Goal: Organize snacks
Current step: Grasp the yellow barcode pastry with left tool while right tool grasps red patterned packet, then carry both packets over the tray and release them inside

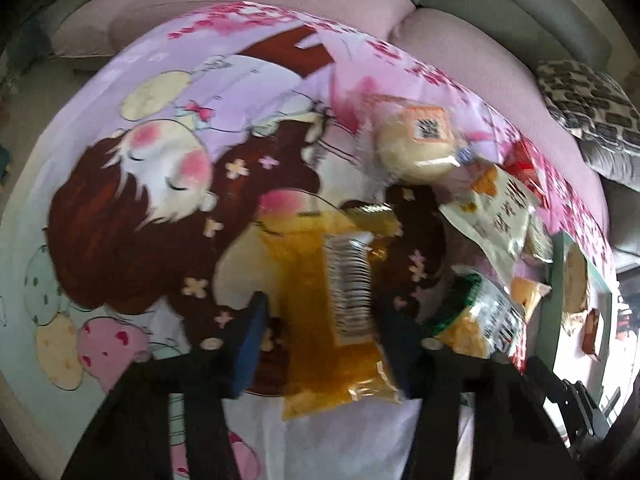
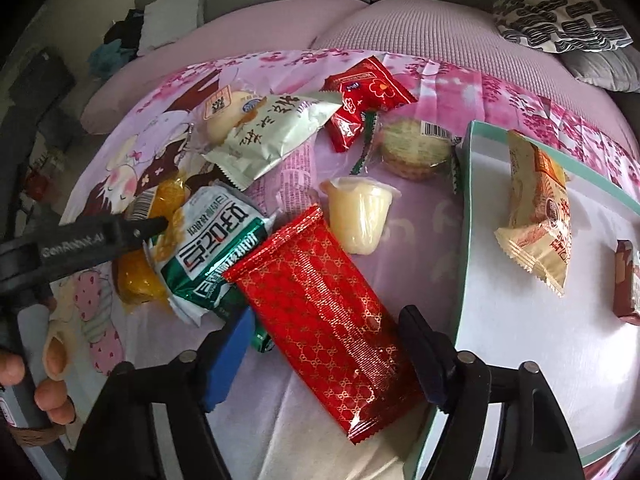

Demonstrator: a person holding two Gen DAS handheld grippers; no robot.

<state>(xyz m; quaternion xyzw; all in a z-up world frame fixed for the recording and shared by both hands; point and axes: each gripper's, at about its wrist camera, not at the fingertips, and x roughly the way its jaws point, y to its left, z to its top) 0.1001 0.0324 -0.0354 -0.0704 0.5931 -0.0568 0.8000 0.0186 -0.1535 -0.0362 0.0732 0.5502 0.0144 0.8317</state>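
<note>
1. The right tongs [image 2: 320, 344] are standing apart, straddling the red patterned packet [image 2: 332, 320], which is lying flat on the printed cloth [image 2: 440, 208], presumably ready for clamping.
2. The left tongs [image 1: 320, 340] are likewise standing apart around the orange packet [image 1: 320, 292], clamping nothing yet.
3. The white tray [image 2: 520, 320] is lying just right of the red packet, already holding a beige packet [image 2: 536, 216], so it is probably serving as the sorting destination.
4. Farther off, the jelly cup [image 2: 360, 216], green-white packet [image 2: 216, 248] and other snacks are lying scattered, awaiting sorting.
</note>
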